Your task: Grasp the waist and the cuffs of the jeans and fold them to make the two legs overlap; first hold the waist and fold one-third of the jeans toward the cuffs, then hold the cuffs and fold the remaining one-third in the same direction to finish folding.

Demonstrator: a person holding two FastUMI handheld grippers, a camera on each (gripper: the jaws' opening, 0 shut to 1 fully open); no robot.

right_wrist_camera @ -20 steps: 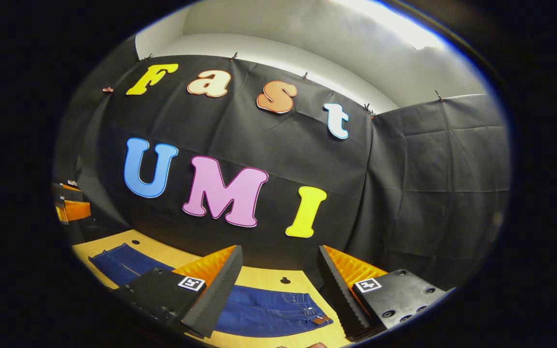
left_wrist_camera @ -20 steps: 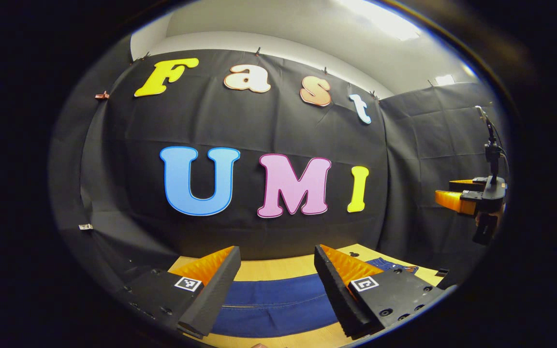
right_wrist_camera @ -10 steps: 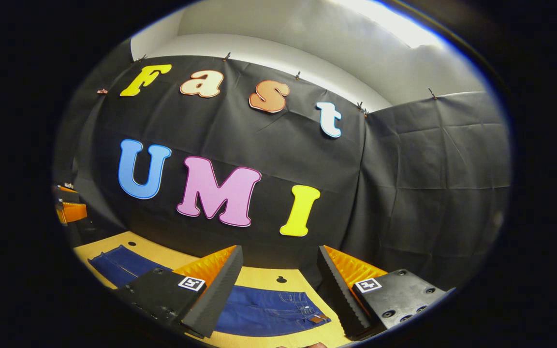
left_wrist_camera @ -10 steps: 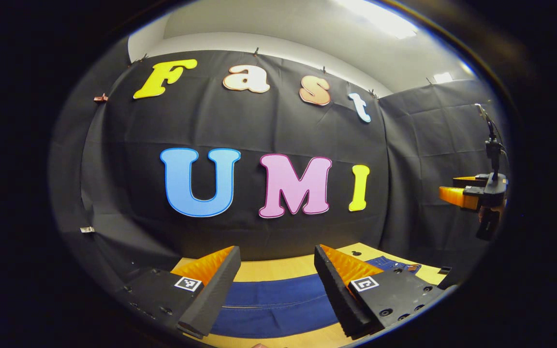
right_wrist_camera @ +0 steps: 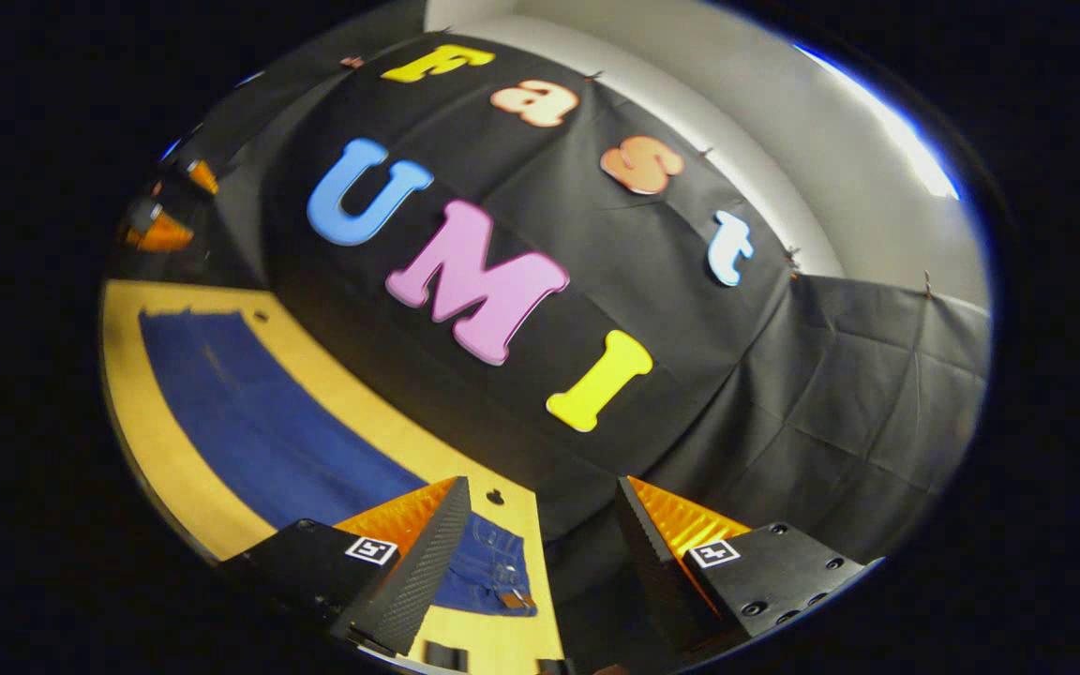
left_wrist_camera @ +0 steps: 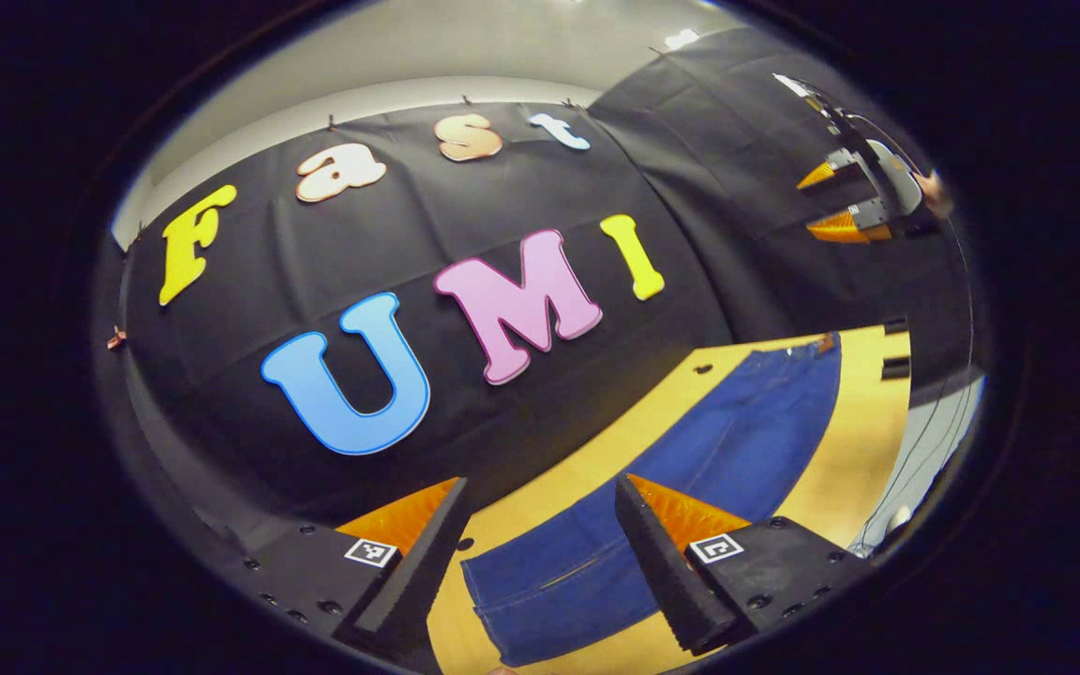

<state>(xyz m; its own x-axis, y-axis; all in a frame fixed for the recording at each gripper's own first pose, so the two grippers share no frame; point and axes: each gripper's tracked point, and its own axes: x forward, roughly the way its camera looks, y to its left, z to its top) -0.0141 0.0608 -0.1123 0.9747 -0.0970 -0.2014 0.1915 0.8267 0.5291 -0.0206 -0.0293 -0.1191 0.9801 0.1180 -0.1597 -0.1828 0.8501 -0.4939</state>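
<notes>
blue jeans (left_wrist_camera: 690,478) lie flat and unfolded on the tabletop (left_wrist_camera: 863,431); no fold is begun. left hand-held gripper (left_wrist_camera: 540,553) and right hand-held gripper (right_wrist_camera: 540,553) are both wide, holding nothing.

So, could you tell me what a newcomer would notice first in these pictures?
Probably the blue jeans, stretched out flat along the yellow table at the foot of the black cloth wall. Next, the left gripper and the right gripper, each with its fingers spread wide, holding nothing.
</notes>
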